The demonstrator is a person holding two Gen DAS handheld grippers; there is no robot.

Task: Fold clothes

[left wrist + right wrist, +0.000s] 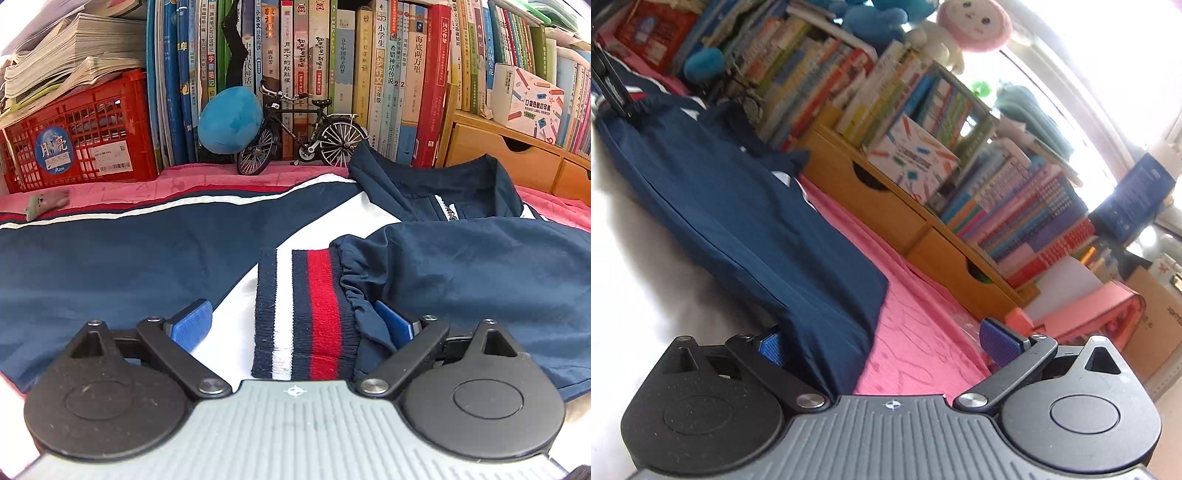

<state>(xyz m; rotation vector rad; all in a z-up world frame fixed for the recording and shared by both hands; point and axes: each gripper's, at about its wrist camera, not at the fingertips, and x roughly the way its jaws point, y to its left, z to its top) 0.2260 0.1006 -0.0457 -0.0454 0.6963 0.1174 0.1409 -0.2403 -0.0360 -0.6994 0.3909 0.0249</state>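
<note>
the left gripper stands wide open, its blue pads clear of the striped knit cuff lying between them on the navy jacket. the right gripper is open too, its near pad beside the jacket's folded edge on the pink cover. lift both clear without snagging cloth, then smooth the sleeve flat.

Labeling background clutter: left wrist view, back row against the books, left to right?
Red crate → blue plush → model bicycle → wooden drawer unit. The navy jacket lies in front of them all.
</note>
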